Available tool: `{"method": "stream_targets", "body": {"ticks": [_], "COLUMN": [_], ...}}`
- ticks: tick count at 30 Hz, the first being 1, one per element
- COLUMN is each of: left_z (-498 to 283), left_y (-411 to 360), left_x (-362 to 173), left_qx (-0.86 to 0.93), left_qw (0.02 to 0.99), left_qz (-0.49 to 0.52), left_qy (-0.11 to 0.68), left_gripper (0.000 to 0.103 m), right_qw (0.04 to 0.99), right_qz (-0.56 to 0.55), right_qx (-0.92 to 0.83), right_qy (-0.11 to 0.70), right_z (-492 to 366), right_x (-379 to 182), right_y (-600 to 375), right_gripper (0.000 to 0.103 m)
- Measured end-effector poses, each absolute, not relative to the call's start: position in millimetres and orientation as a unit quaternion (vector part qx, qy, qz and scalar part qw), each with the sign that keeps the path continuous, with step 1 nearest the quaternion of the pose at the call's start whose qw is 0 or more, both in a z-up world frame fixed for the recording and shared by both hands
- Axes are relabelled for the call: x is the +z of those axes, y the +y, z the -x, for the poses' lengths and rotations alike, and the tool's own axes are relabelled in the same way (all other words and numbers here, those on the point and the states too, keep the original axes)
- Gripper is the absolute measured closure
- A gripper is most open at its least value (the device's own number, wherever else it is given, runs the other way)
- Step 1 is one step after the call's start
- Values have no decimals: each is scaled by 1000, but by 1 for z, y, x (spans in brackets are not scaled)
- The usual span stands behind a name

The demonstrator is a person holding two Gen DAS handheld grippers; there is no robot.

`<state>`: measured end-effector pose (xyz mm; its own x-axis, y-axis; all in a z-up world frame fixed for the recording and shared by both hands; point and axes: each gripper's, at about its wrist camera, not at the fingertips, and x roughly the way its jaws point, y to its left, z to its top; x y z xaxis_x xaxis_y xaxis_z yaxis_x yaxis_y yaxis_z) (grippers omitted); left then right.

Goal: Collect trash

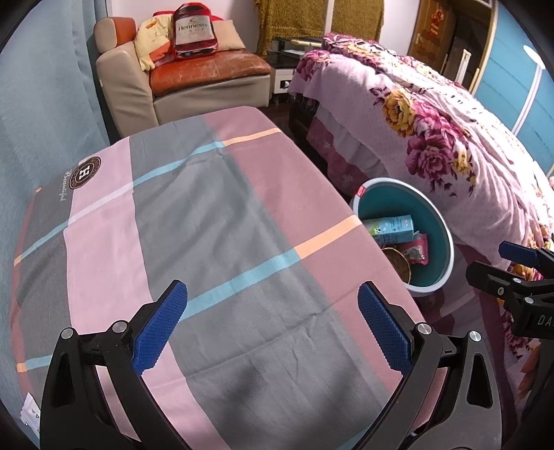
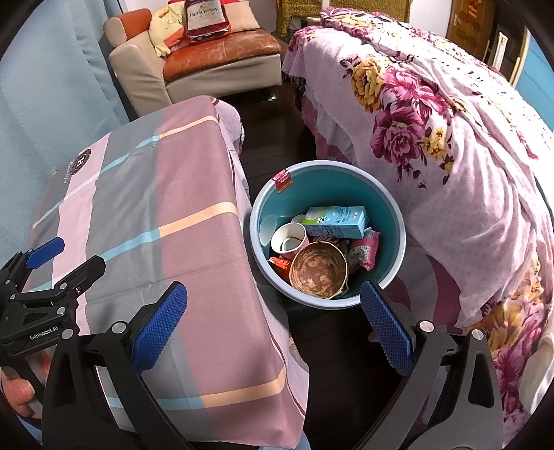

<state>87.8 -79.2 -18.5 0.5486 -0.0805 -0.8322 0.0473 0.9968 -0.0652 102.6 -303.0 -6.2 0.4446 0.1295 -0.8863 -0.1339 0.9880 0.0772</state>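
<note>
A teal bucket [image 2: 387, 221] stands on the dark floor between the table and the bed. It holds trash: a light blue milk carton [image 2: 336, 222], a white paper cup [image 2: 289, 238], a brown paper bowl [image 2: 318, 270], a pink wrapper [image 2: 367, 252] and an orange wrapper [image 2: 280, 264]. The bucket also shows in the left wrist view [image 1: 439, 221]. My right gripper [image 2: 273, 325] is open and empty, above the table's right edge, just short of the bucket. My left gripper [image 1: 271, 325] is open and empty over the tablecloth [image 1: 207, 225].
The table carries a pink, grey and mauve checked cloth [image 2: 155, 207]. A bed with a floral cover [image 2: 450, 155] stands right of the bucket. A tan and orange sofa [image 1: 194, 72] with a Hennessy bag [image 1: 194, 31] is at the back. A blue curtain [image 1: 45, 104] hangs on the left.
</note>
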Motion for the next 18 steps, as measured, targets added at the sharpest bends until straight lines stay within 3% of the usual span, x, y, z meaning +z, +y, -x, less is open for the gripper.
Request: {"method": "stream_targets", "body": {"ticks": [18], "left_z": [-93], "left_y": [-76], "left_x": [-26], "left_qx": [-20], "left_qw": [873], "left_qz": [16], "left_qy": [487], "left_gripper": [4], "right_qw": [849], "right_qz": [4], "right_qx": [70], "right_qy": [524], "right_z": [-108], "right_x": [-13], "right_y": [-307], "right_gripper": [7]}}
